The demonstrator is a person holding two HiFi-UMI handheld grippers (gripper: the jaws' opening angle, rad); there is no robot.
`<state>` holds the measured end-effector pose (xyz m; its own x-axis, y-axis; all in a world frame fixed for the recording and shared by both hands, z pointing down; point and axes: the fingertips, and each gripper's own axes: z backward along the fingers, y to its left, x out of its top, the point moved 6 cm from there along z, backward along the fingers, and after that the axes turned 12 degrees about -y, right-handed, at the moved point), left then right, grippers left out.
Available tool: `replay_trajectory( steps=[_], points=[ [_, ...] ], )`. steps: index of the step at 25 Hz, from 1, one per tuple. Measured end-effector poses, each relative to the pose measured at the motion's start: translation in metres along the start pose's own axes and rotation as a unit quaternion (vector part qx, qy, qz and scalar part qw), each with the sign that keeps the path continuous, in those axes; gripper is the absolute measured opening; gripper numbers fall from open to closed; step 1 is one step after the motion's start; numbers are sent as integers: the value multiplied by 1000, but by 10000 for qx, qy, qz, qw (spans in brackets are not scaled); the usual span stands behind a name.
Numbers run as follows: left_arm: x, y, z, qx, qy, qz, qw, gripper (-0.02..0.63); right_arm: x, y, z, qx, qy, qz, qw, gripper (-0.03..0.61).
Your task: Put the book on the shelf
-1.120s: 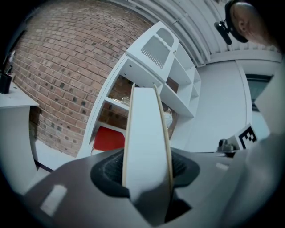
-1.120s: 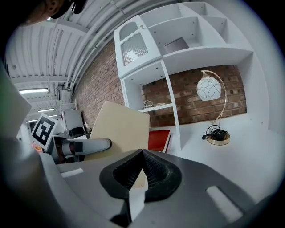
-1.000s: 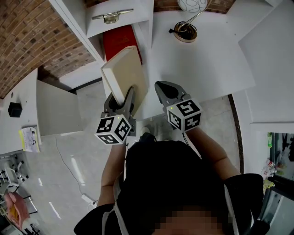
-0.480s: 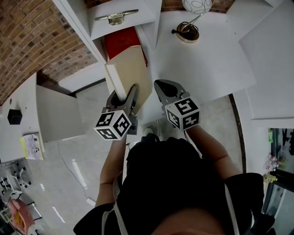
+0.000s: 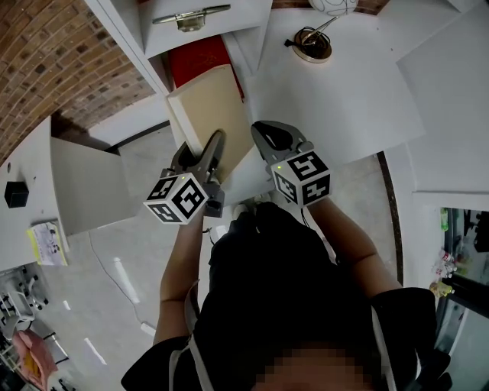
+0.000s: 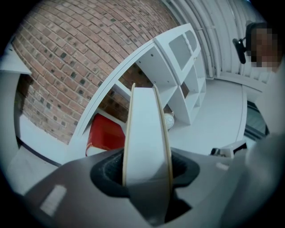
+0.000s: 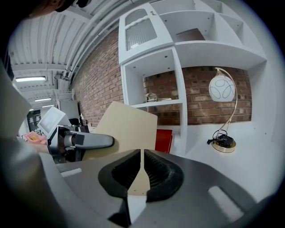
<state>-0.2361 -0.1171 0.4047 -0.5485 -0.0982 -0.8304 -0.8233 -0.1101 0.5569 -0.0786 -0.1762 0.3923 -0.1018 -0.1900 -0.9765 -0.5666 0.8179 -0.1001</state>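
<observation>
A beige book (image 5: 210, 107) stands on edge, and my left gripper (image 5: 202, 145) is shut on its near end. In the left gripper view its page block (image 6: 144, 133) runs up between the jaws of the left gripper (image 6: 146, 178). It points at the white shelf (image 5: 153, 69), where a red book (image 5: 200, 55) stands in the low compartment. My right gripper (image 5: 267, 130) hovers just right of the beige book. Its jaws have just been opening and stand a thin slit apart with nothing between them. In the right gripper view the beige book (image 7: 124, 127) shows past the right gripper (image 7: 141, 164).
A lamp with a gold base (image 5: 312, 44) and a white globe (image 7: 221, 89) stands on the white desk top (image 5: 344, 92) right of the shelf. A metal object (image 5: 187, 17) lies on a higher shelf board. Grey floor lies below on the left.
The beige book has moved a little nearer the shelf and the red book. My left gripper has rolled slightly. The right gripper has moved along beside it.
</observation>
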Motion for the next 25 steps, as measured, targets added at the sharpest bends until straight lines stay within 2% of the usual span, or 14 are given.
replay_trajectory(
  steps=[6, 13, 20, 25],
  points=[
    [-6, 5, -12, 156, 2, 761, 9970, 212, -2, -13, -6, 268, 79, 68, 9996, 38],
    [-5, 2, -28, 278, -65, 887, 9956, 211, 7, -29, -17, 461, 17, 219, 9987, 38],
    [-7, 9, -41, 264, -88, 1326, 9908, 212, 9, -40, -26, 550, -5, 345, 9979, 41],
    [-8, 18, -45, 362, -91, 1640, 9858, 212, 11, -42, -32, 645, -6, 233, 9976, 41]
  ],
)
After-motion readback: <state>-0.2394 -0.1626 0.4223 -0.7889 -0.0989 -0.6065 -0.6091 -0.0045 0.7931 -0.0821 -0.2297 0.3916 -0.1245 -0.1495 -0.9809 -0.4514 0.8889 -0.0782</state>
